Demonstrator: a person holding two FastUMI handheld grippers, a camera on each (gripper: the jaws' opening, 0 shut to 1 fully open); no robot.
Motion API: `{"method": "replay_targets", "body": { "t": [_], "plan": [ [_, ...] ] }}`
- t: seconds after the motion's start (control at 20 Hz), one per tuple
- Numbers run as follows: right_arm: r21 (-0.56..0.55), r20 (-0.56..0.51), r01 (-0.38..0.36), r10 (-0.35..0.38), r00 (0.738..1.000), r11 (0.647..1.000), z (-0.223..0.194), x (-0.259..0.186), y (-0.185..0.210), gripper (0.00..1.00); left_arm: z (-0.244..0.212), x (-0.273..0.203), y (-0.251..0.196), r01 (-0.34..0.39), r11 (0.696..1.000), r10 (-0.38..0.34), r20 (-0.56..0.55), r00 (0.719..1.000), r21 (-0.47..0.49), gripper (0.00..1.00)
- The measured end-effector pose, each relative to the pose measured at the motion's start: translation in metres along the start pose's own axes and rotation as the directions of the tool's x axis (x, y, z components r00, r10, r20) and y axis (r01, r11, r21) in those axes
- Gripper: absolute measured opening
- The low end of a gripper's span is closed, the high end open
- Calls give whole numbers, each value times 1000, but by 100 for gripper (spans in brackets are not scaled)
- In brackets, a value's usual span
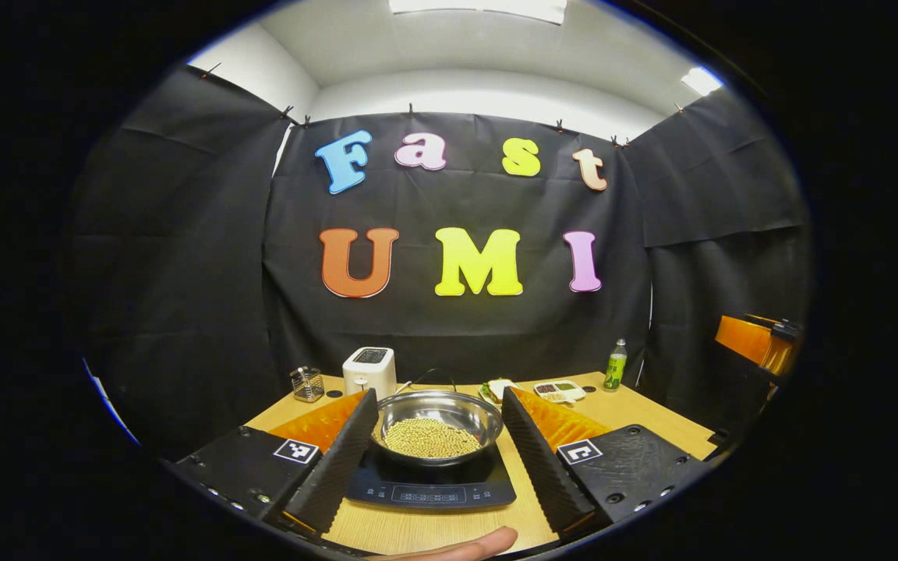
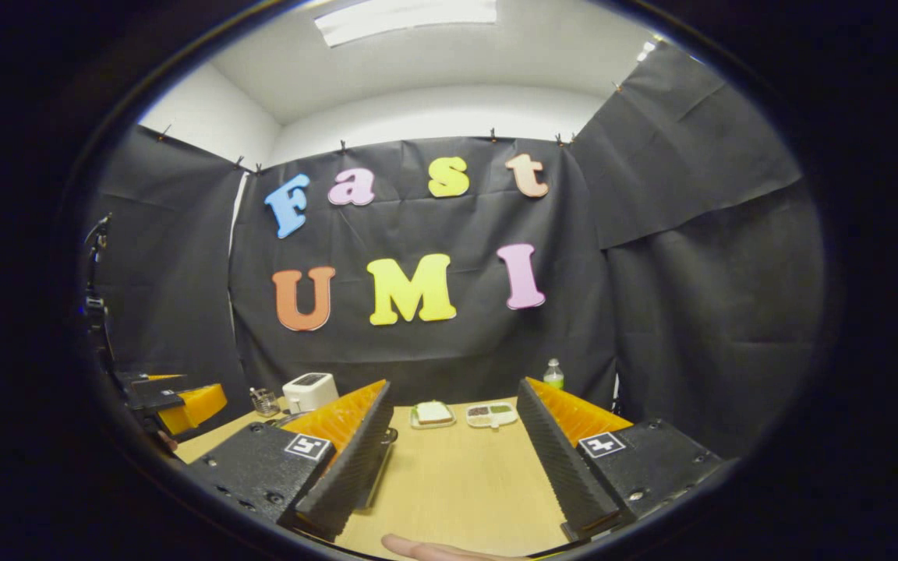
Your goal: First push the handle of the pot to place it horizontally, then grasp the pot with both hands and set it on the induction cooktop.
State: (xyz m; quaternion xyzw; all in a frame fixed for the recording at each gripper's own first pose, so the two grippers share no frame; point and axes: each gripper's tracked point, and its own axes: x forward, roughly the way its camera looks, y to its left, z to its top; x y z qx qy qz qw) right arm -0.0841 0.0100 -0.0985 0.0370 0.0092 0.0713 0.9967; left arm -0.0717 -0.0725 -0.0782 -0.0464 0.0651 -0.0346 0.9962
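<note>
Pot on the cooktop, both grippers spread wide and holding nothing

In the left gripper view we see the pot (image 1: 435,427), a steel bowl filled with yellow beans, sitting on the cooktop (image 1: 429,485) on the table (image 1: 652,417); its thin handle arcs behind the rim, and the left gripper (image 1: 435,458) has its fingers wide apart either side of the pot, not touching it that we can tell, with a fingertip (image 1: 464,548) at the bottom edge. Behind stand a toaster (image 1: 369,370), a wire basket (image 1: 306,383), two trays (image 1: 560,390) and a bottle (image 1: 615,365). In the right gripper view we find the right gripper (image 2: 449,460) gaping over bare table, the toaster, a bread tray (image 2: 433,414), a sectioned tray and the bottle beyond, the left gripper at far left
</note>
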Motion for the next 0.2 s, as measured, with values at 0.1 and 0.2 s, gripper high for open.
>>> {"method": "replay_targets", "body": {
  "t": [0.1,0.2],
  "plan": [
    [2,-1,-1,1,1000,1000,-1,-1,0,96,0,-2,-3,3,1000,-3,1,1000,1,95],
    [-1,1,-6,6,1000,1000,-2,0,2,100,1,-3,-6,11,1000,-11,6,1000,7,95]
  ]
}}
